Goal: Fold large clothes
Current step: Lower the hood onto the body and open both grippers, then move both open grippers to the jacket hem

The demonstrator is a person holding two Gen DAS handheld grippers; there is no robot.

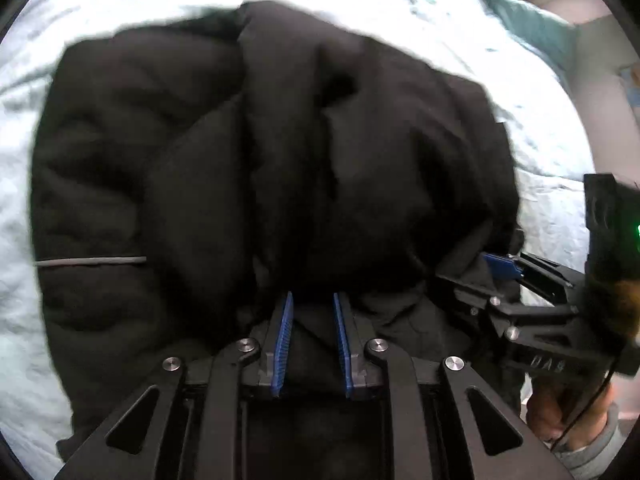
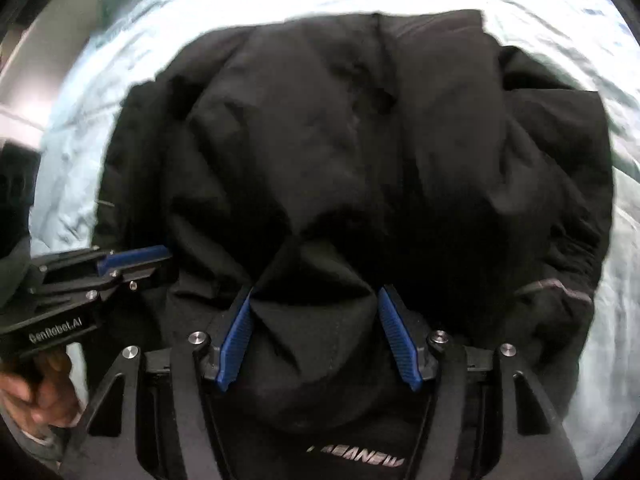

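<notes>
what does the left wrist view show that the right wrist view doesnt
Only the left wrist view: the left claw pinching a narrow fold of the black jacket, a grey stripe on the jacket's left side, and a green light on the right claw's body.

Only the right wrist view: the right claw gripping a much wider bunch of fabric, white lettering near the bottom edge, and the "GenRobot.AI" label on the left claw's body.

Both: the black jacket bunched on pale bedding, and each claw seen from the other's side.
</notes>
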